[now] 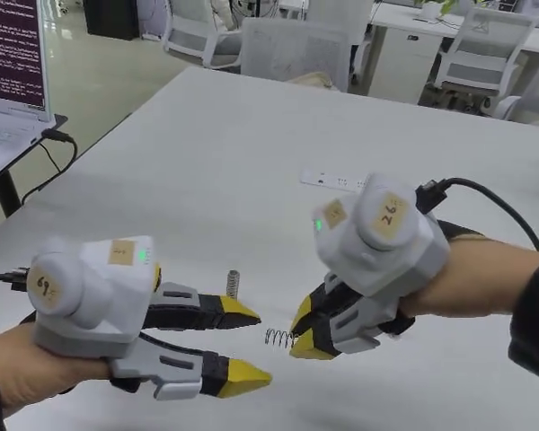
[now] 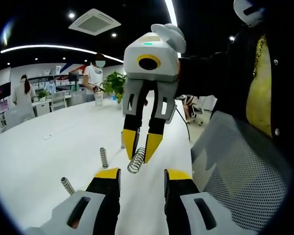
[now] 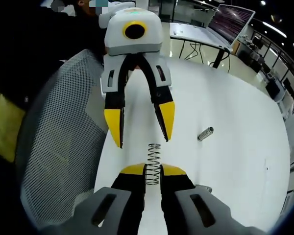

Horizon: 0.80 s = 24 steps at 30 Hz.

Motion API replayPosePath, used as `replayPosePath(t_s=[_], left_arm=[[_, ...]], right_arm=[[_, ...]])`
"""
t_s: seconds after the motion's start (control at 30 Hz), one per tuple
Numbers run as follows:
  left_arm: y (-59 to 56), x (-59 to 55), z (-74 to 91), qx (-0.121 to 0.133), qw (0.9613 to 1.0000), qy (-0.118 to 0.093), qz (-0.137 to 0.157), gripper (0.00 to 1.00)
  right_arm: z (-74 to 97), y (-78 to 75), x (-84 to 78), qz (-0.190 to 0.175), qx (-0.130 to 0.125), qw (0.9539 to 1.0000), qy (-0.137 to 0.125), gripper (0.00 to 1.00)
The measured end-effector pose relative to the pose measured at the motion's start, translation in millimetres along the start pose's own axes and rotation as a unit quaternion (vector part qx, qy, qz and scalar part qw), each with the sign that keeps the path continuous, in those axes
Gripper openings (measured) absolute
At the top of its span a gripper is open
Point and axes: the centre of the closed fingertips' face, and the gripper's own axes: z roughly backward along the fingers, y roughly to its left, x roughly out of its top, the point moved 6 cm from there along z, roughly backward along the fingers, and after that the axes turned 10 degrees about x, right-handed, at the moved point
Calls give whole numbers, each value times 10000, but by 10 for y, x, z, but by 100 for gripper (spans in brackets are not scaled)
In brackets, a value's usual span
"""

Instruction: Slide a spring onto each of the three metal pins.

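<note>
At the far left, a laptop (image 1: 13, 54) sits open on a side desk next to the white counter (image 1: 207, 162). At the counter's near left edge a person's left hand (image 1: 9, 373) lies low and almost level, aiming the left claw (image 1: 249, 344) to the right. Its yellow-tipped jaws are spread wide and hold nothing.

Just beyond those tips an upright pin (image 1: 233, 284) sleeved in a coil stands on the counter. The left gripper view shows a second coil-wrapped pin (image 2: 67, 185) standing nearer that claw, off to its left.

Between the two claws a loose spring (image 1: 278, 338) stretches out roughly level, just above the surface. One end is pinched in the right claw (image 1: 301, 334), whose jaws are pressed together on it. The free end points into the open gap of the left claw and stops short of it, as the right gripper view shows.

The right hand (image 1: 467, 278) reaches in from the right edge, forearm level, wrist angled so the claw tilts down and to the left. A cable trails back from the device. Behind it a white strip (image 1: 337, 181) lies flat on the counter, and office chairs (image 1: 485, 49) line the far side.
</note>
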Motion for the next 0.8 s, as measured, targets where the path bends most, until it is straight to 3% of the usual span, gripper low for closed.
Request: replayPosePath(t_s=[0.8], left_arm=[[13,35,-82,-47,9999,-58,-119,5]], right_arm=[[2,71,90,234,150,9995,169,8]])
